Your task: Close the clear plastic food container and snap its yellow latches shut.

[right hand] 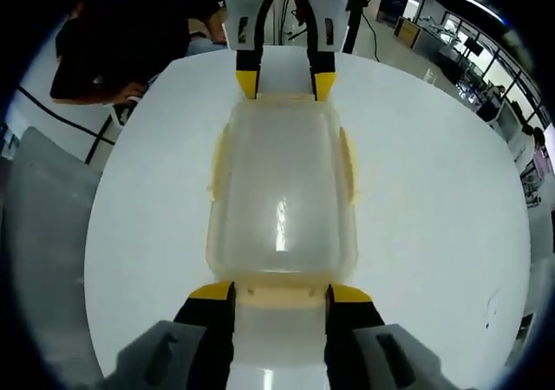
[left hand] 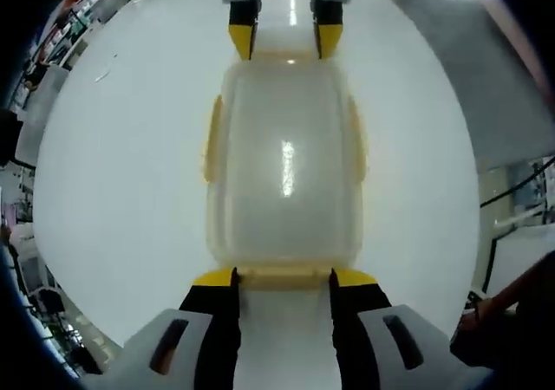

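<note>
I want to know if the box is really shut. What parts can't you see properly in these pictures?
- Near-end latch of the container, left gripper view: sits between the left gripper's tips, so snapped or not is unclear.
- Same in the right gripper view: latch between the right gripper's tips.
- Inside the container: cloudy lid and glare hide it.

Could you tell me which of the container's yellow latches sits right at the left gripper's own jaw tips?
The end latch between the left gripper's tips; the side latches lie further along the container.
</note>
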